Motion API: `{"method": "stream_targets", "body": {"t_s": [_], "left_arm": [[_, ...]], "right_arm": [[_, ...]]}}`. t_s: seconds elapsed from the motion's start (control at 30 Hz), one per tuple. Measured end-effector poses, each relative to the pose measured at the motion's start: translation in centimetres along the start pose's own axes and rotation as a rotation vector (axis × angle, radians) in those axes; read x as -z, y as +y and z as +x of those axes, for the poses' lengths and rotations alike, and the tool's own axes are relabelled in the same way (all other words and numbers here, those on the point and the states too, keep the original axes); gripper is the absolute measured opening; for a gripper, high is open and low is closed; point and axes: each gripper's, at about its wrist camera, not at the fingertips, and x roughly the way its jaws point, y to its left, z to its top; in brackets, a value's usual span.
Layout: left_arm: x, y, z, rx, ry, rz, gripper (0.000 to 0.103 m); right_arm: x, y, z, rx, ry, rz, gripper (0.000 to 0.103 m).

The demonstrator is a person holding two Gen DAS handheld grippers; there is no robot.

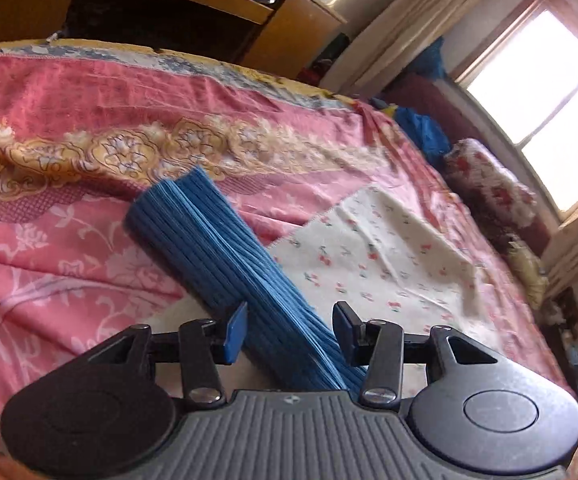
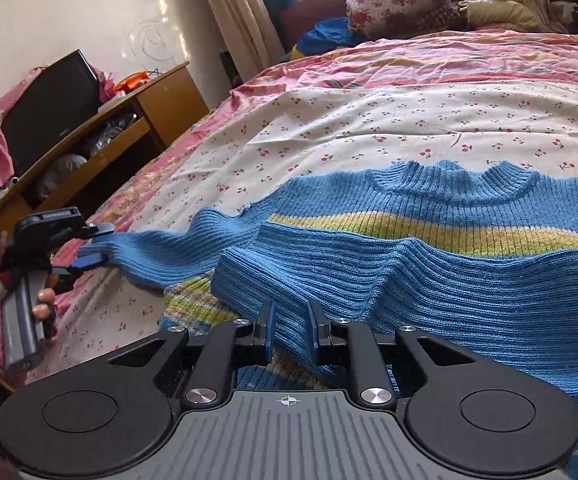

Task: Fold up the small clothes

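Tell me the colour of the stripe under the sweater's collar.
Yellow-green stripe on the blue sweater; clearest in the right wrist view.

A blue ribbed sleeve [image 1: 225,264] lies slantwise on the bed [image 1: 49,248], and everything here is placed against it. Its cuff end points up and left, resting on the pink flowered bedcover; its lower end runs down between the fingers [image 1: 236,330] of the left gripper [image 1: 289,330] — the pads stand apart from the knit on both sides, not pressing it. Right of the sleeve spreads a white sheet with small cherries [image 1: 385,264]. Beyond the sleeve, past the bed's far edge, stands a wooden shelf unit [image 1: 217,12]; far to its right — a bright window [image 1: 549,100].
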Motion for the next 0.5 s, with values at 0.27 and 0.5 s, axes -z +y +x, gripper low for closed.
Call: {"method": "stream_targets", "body": {"t_s": [0.27,0.5], "left_arm": [[0.0,-1.0,-0.3,0.024,0.017,0.006,0.012],[-0.5,-1.2,-1.7,0.045,-0.01,-0.023,0.01]], "right_arm": [[-0.2,-0.9,-1.3,-0.011,-0.024,0.041,0.018],[0.0,-1.9,-2.1,-0.011,-0.036,0.079,0.018]]}}
